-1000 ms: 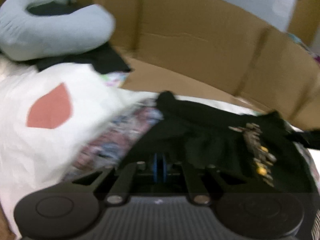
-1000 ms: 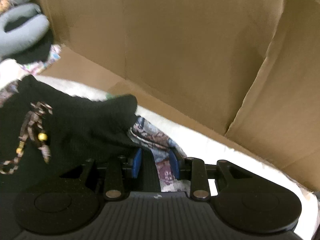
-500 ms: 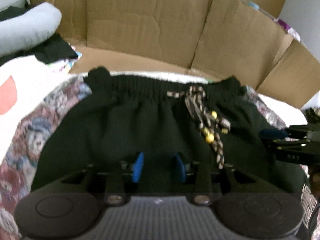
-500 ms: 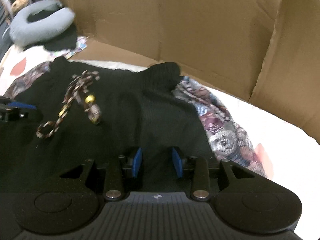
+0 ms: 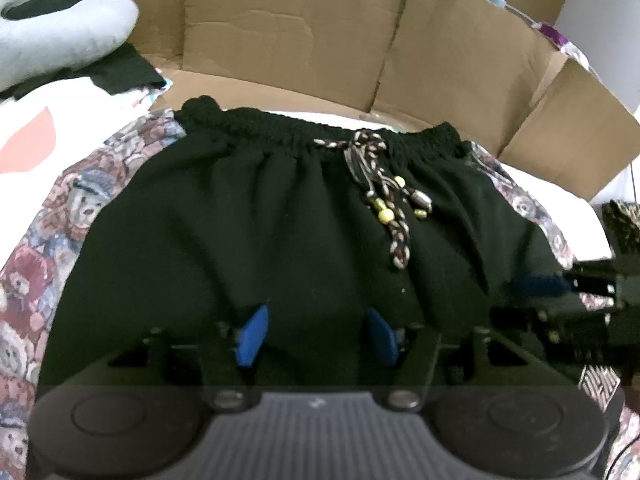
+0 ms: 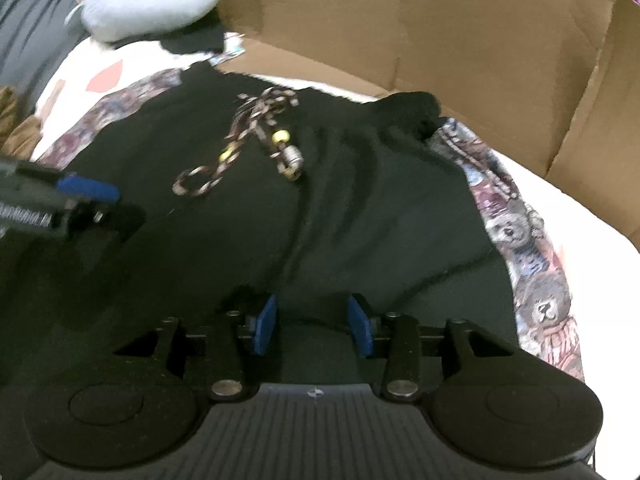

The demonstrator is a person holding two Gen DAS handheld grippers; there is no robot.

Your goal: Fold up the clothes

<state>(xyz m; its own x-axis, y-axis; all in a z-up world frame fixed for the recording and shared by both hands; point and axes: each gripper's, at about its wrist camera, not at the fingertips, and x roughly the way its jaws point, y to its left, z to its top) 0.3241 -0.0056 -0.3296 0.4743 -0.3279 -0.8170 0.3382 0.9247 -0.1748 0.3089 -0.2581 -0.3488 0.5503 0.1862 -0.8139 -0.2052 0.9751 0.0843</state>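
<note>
Black shorts (image 5: 280, 232) lie spread flat on the teddy-print blanket (image 5: 72, 208), waistband toward the cardboard, both grippers' jaws spread just above the fabric: smoothed, fold seemingly next

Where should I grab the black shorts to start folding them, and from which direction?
Judging from how they lie, take the black shorts at the two ends of the gathered waistband, one gripper per corner, coming in from the sides. The band is the thickest, firmest edge and lies flat and straight. Avoid the beaded drawstring at its centre, which is loose and could snag.
</note>
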